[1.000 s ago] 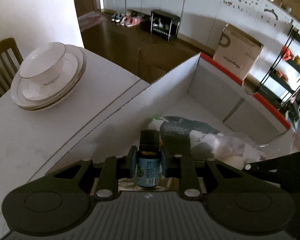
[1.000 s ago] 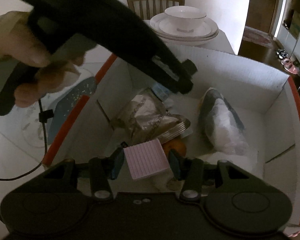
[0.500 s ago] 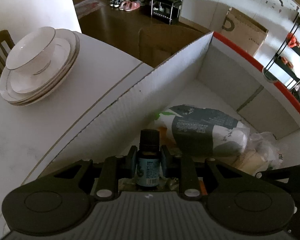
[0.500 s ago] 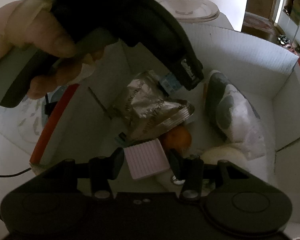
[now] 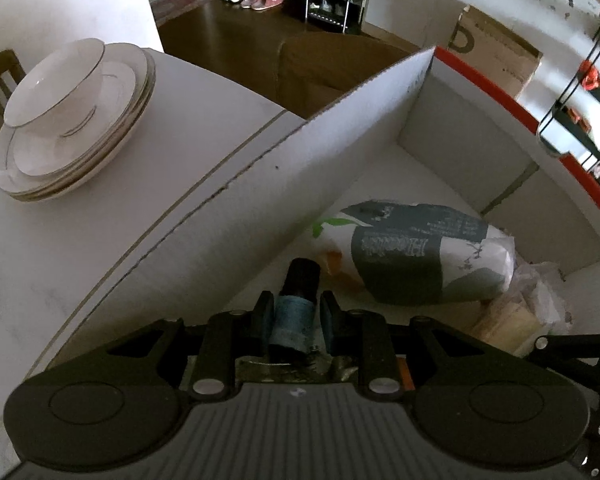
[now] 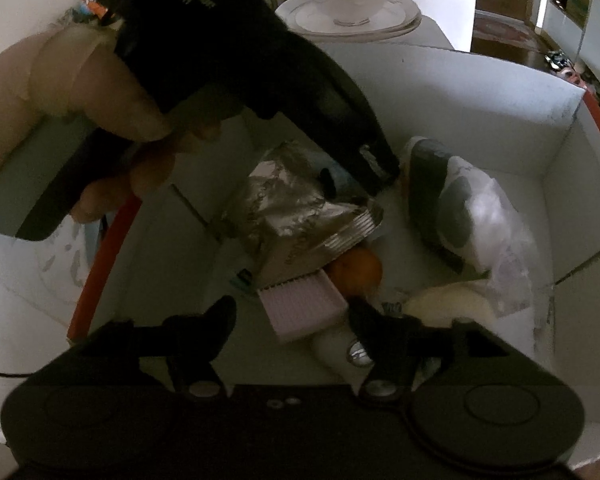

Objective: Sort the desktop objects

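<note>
The left claw [image 5: 293, 316] is pinched narrow around a small dark bottle [image 5: 294, 312] with a blue label, holding it low inside the white cardboard box [image 5: 300, 184], near the box wall on its left. Just beyond it lies a grey and white packet [image 5: 424, 256]. The right claw [image 6: 290, 316] is spreading its jaws; the pink notepad [image 6: 304, 308] sits between them, loose, on the heap in the box beside an orange [image 6: 358, 270] and a silver pouch [image 6: 300, 216].
</note>
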